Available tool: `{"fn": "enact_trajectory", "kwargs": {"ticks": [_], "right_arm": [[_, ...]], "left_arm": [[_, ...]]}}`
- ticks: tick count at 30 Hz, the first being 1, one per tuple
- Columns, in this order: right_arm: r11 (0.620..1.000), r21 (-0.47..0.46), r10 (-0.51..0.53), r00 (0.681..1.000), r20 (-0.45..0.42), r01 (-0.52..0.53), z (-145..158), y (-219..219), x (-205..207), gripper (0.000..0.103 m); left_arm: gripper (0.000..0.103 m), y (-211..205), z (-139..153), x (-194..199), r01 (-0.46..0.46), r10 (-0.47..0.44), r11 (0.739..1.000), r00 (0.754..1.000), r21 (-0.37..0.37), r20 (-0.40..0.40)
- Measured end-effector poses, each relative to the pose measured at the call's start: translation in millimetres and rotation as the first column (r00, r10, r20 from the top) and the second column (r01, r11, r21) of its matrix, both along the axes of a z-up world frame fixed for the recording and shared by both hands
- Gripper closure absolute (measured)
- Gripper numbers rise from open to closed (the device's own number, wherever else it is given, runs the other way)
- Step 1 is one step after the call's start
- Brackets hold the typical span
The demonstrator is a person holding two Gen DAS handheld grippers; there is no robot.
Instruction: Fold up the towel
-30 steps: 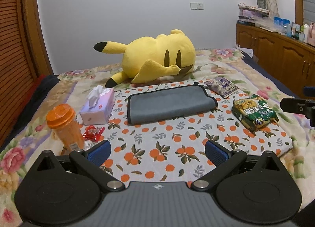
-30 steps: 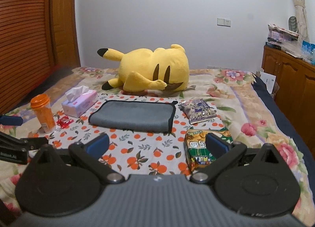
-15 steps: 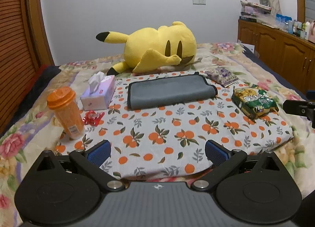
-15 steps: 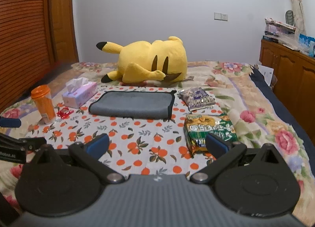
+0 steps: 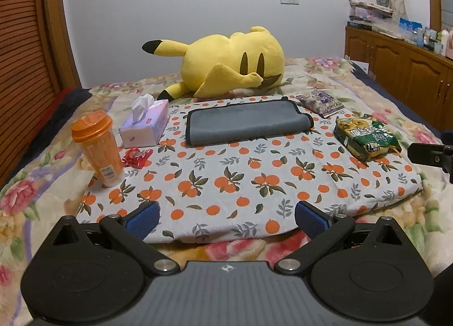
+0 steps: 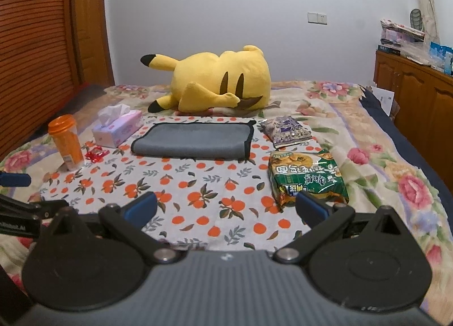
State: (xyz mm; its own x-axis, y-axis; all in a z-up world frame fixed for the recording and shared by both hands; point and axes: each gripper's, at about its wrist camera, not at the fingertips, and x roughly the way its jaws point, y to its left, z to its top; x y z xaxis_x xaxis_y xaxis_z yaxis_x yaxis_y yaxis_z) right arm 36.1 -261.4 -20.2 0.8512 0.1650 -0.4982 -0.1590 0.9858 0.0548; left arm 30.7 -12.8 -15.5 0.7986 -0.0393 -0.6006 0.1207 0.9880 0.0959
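Note:
A grey towel (image 5: 246,122) with a dark edge lies folded flat at the far side of an orange-print cloth (image 5: 240,181) on the bed. It also shows in the right wrist view (image 6: 192,140). My left gripper (image 5: 226,220) is open and empty, low over the cloth's near edge, well short of the towel. My right gripper (image 6: 225,208) is open and empty over the cloth's near right part. The right gripper's tip shows at the right edge of the left wrist view (image 5: 430,153).
A yellow plush (image 5: 226,65) lies behind the towel. A tissue box (image 5: 145,125), an orange cup (image 5: 97,147) and a red wrapper (image 5: 136,156) stand left of it. A green snack bag (image 5: 365,139) and a purple packet (image 5: 320,101) lie right. Wooden cabinets (image 5: 402,71) line the right wall.
Both grippers have pulled back toward the cloth's near edge, so the towel and objects look farther away. Both stay open and empty. The towel has not moved.

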Motion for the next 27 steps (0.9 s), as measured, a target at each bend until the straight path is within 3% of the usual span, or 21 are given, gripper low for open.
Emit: {"fn": "enact_trajectory", "kwargs": {"ticks": [27], "right_arm": [[1.000, -0.024, -0.016, 1.000, -0.004, 0.016, -12.2, 2.0, -5.1, 0.000]], "left_arm": [[0.000, 11.7, -6.4, -16.3, -0.063, 0.065, 0.997, 0.997, -0.044, 0.045]]}}
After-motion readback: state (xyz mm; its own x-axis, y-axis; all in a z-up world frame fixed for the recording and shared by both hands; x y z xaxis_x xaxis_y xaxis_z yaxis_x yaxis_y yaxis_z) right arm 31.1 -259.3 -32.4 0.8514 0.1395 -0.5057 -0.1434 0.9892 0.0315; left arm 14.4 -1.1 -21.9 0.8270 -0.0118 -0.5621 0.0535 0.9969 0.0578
